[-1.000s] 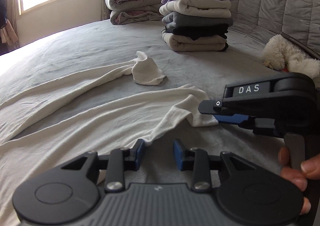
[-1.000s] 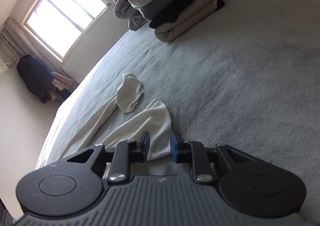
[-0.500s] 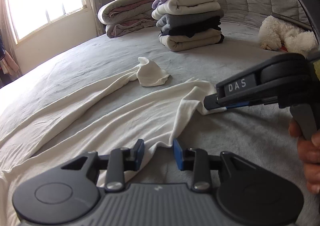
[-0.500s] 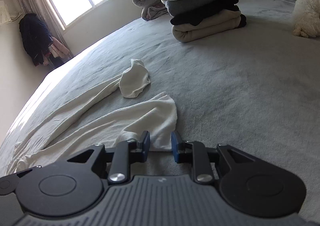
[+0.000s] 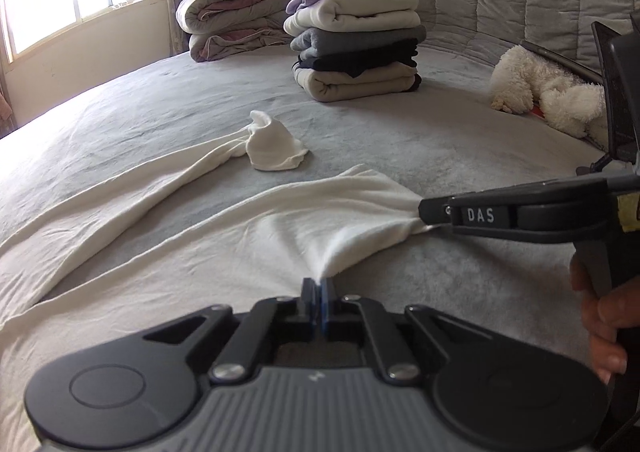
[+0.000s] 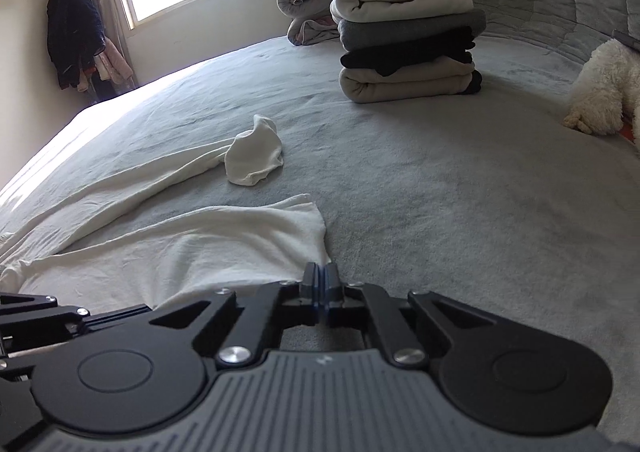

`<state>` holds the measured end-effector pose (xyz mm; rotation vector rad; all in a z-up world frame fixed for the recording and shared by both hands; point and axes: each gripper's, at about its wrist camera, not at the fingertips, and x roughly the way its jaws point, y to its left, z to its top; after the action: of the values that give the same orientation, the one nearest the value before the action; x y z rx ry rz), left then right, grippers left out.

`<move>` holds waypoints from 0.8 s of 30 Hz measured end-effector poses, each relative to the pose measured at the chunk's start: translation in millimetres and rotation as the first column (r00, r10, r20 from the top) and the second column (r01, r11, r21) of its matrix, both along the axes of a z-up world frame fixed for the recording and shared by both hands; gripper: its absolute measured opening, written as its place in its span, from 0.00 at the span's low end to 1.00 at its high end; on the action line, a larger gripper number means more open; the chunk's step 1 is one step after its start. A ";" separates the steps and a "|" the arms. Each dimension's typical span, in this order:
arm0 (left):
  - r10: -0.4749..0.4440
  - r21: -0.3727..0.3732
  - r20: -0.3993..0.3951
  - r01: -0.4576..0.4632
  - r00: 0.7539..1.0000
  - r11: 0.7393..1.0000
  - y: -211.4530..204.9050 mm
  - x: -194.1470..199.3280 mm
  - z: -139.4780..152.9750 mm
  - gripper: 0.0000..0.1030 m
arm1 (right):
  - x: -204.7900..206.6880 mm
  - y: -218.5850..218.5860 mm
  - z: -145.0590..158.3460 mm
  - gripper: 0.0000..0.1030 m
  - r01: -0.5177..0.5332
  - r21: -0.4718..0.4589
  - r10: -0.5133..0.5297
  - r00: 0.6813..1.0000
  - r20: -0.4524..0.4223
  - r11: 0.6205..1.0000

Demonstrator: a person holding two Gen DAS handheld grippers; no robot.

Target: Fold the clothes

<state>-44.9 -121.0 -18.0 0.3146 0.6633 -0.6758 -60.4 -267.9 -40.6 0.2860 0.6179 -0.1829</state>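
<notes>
A long cream-white garment (image 5: 168,248) lies spread over the grey bed, one sleeve ending in a bunched cuff (image 5: 274,148). My left gripper (image 5: 318,286) is shut on the near hem of the garment. My right gripper (image 5: 430,214) comes in from the right of the left wrist view, shut on the garment's far corner. The cloth between the two is pulled taut. In the right wrist view the right gripper (image 6: 322,272) pinches the garment (image 6: 192,248) at its edge, and the cuff (image 6: 254,158) lies beyond it.
A stack of folded clothes (image 5: 356,40) stands at the back of the bed, with folded quilts and pillows (image 5: 240,12) behind it. A white plush toy (image 5: 544,92) lies at the right. A hand (image 5: 604,316) holds the right gripper's handle. Dark clothes (image 6: 76,32) hang by the window.
Both grippers have gone from open to shut on the garment's edge. The cloth between them is now lifted and taut.
</notes>
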 end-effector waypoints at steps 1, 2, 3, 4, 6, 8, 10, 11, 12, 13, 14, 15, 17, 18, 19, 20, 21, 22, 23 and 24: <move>-0.010 -0.004 -0.011 0.010 1.000 1.000 0.1 -3.3 1.4 0.02 | -5.0 -2.5 1.5 0.01 0.001 -0.006 -0.001 1.000 -0.001 1.000; -0.022 -0.006 -0.021 0.022 1.000 1.000 -0.3 -7.1 2.4 0.02 | -10.5 -4.7 2.9 0.01 0.001 -0.013 -0.001 1.000 -0.001 1.000; -0.036 -0.007 -0.032 0.036 0.999 0.999 -0.6 -11.5 3.1 0.02 | -16.3 -6.9 4.3 0.01 0.001 -0.020 -0.001 1.000 -0.002 1.000; -0.051 -0.008 -0.045 0.050 0.998 0.999 -0.9 -16.2 3.7 0.02 | -23.7 -9.2 5.8 0.01 -0.001 -0.027 0.001 1.000 -0.004 1.000; -0.089 -0.003 -0.072 0.089 0.993 0.996 -1.9 -27.3 3.3 0.02 | -38.2 -13.4 7.7 0.01 -0.004 -0.040 0.003 1.000 -0.013 0.999; -0.135 0.019 -0.089 0.137 0.987 0.990 -4.0 -40.8 0.7 0.02 | -51.2 -17.6 7.0 0.01 -0.005 -0.041 0.004 1.000 -0.030 0.999; -0.173 0.057 -0.087 0.179 0.981 0.982 -7.7 -52.8 -2.7 0.02 | -58.6 -21.6 4.7 0.01 -0.006 -0.028 0.005 0.999 -0.043 1.000; -0.187 0.081 -0.077 0.193 0.979 0.978 -9.9 -57.1 -4.6 0.02 | -60.7 -23.4 3.1 0.01 -0.006 -0.018 0.005 0.999 -0.049 1.000; -0.201 0.105 -0.067 0.208 0.977 0.973 -12.0 -61.4 -6.4 0.02 | -62.7 -25.2 1.5 0.01 -0.006 -0.008 0.006 0.998 -0.055 1.000; -0.211 0.125 -0.059 0.217 0.976 0.968 -14.2 -63.6 -7.9 0.02 | -64.7 -27.0 0.0 0.01 -0.007 0.002 0.007 0.998 -0.060 1.000; -0.217 0.137 -0.055 0.223 0.975 0.965 -16.3 -63.4 -8.6 0.02 | -66.7 -28.8 -1.6 0.01 -0.007 0.011 0.008 0.998 -0.066 1.000; -0.222 0.140 -0.059 0.228 0.973 0.963 -18.0 -61.9 -8.1 0.03 | -68.4 -30.5 -2.8 0.01 -0.007 0.020 0.009 0.998 -0.070 1.000; -0.243 0.125 -0.085 0.252 0.966 0.960 -21.2 -56.1 -3.2 0.04 | -70.7 -33.3 -1.5 0.03 -0.001 0.033 0.003 0.999 -0.050 0.999; -0.247 0.107 -0.094 0.257 0.964 0.961 -22.4 -52.1 -0.2 0.06 | -72.6 -35.7 -0.7 0.04 0.005 0.041 -0.004 0.999 -0.038 0.999; -0.247 0.084 -0.099 0.255 0.964 0.963 -23.3 -47.6 3.0 0.09 | -74.4 -37.9 0.0 0.08 0.011 0.050 -0.010 1.000 -0.027 0.999; -0.244 0.064 -0.106 0.251 0.964 0.966 -25.0 -42.5 5.5 0.14 | -75.3 -39.1 0.3 0.16 0.010 0.056 -0.009 1.000 -0.024 0.998; -0.238 0.046 -0.115 0.245 0.964 0.968 -27.2 -37.0 7.4 0.19 | -76.2 -40.4 0.6 0.16 0.009 0.063 -0.008 1.000 -0.021 0.998; -0.233 0.029 -0.124 0.239 0.964 0.971 -29.5 -31.4 9.3 0.29 | -77.1 -41.7 0.9 0.16 0.008 0.069 -0.007 1.000 -0.018 0.998; -0.228 0.016 -0.129 0.232 0.965 0.973 -33.4 -25.5 10.6 0.31 | -78.0 -43.0 1.2 0.16 0.007 0.075 -0.006 1.000 -0.015 0.997; -0.223 0.008 -0.131 0.226 0.966 0.974 -38.4 -19.4 11.6 0.31 | -78.8 -44.3 1.5 0.16 0.006 0.082 -0.005 1.000 -0.012 0.997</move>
<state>-64.3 -159.3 -6.4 0.3728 0.7664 -0.9121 -139.3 -312.2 -39.1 0.3655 0.6372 -0.1645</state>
